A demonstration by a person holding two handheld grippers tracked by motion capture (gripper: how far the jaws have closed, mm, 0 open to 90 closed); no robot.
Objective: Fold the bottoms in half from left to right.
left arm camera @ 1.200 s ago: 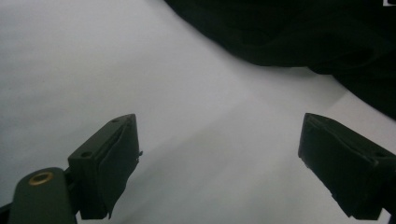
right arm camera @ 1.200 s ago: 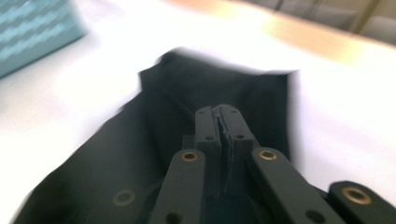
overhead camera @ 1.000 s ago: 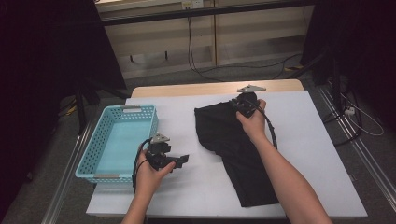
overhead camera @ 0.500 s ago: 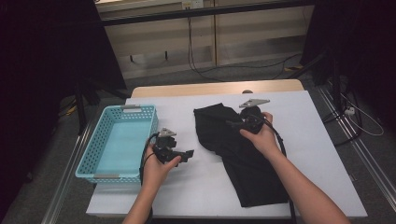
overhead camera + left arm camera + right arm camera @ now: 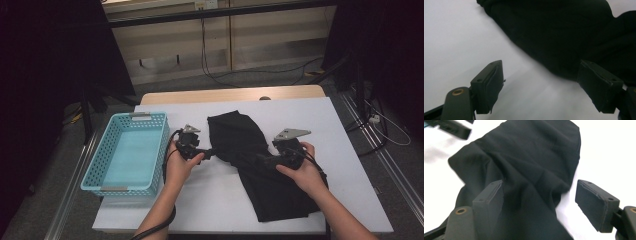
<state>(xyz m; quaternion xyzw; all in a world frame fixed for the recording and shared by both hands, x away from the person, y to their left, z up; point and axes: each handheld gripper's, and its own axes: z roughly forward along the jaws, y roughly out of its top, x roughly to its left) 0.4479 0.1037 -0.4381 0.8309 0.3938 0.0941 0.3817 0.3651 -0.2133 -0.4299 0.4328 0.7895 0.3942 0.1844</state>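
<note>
1. My left claw point(image 5: 212, 151) is sitting spread at the left edge of the black cloth point(image 5: 250, 150), its jaws just closing a little, pinching nothing.
2. My right claw point(image 5: 260, 159) is hovering spread over the cloth in the middle of the white surface point(image 5: 345, 150), its jaws just opening.

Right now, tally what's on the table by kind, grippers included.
Black garment: 1
Light blue basket: 1
Grippers: 2, the left gripper at the garment's left edge and the right gripper over the cloth, both with jaws just moved, open and holding nothing
Total: 4
</note>
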